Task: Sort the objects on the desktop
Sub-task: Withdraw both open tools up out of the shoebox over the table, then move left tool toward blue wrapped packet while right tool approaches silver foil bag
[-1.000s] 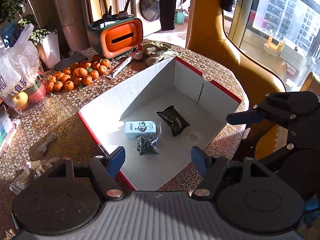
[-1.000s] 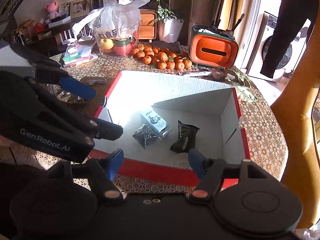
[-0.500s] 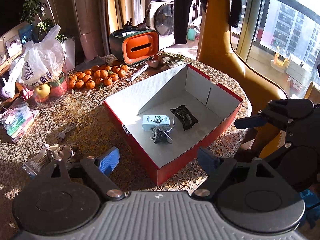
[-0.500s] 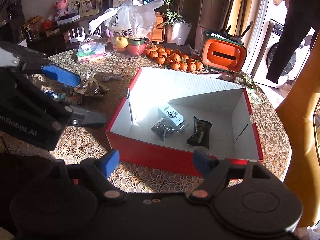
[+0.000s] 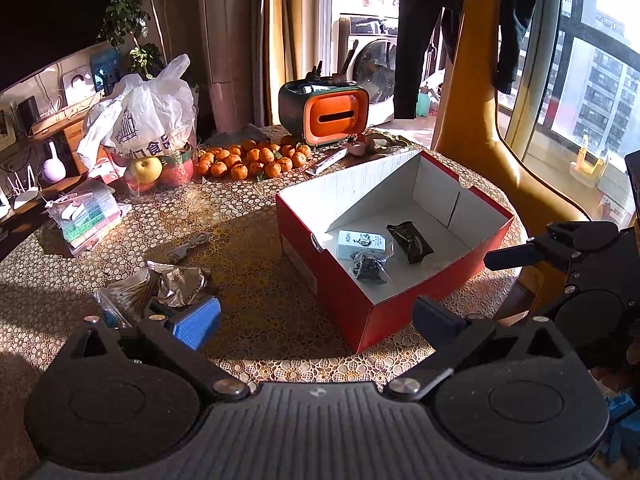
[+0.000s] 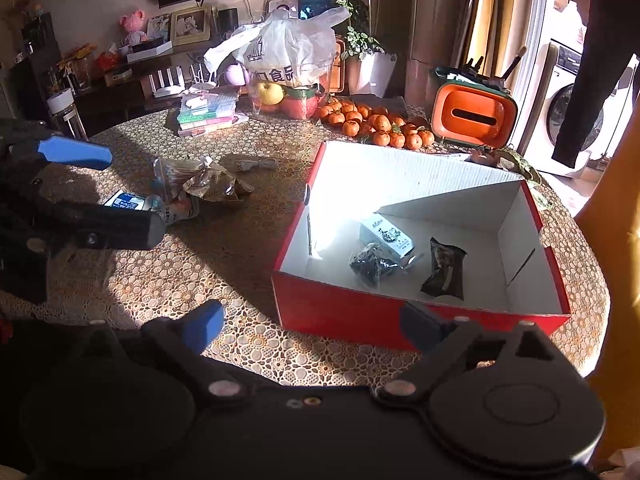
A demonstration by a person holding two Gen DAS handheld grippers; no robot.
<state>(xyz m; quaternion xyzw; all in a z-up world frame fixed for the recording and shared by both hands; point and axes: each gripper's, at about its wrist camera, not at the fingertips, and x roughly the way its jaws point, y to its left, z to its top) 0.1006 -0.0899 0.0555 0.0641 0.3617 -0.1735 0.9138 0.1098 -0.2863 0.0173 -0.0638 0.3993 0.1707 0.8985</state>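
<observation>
Both hands free. My left gripper (image 5: 316, 316) and right gripper (image 6: 312, 326) have jaws opening wide, nothing between them. Red box (image 6: 360, 312) already holds a white carton (image 6: 386, 234) and two dark packets. Between items, I judge. Next: reach left to the foil wrapper (image 5: 180, 284) and cotton swabs (image 5: 128, 294) on the table. Wrapper print too small to read; the plastic bag (image 6: 288, 52) shows "食品".

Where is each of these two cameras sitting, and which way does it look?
Left wrist: on the left gripper, looking down at the red box; the right gripper shows at right.
Right wrist: on the right gripper, facing the same box; the left gripper shows at left.
Shared: box, oranges, tablecloth; both jaws opening, empty.
</observation>
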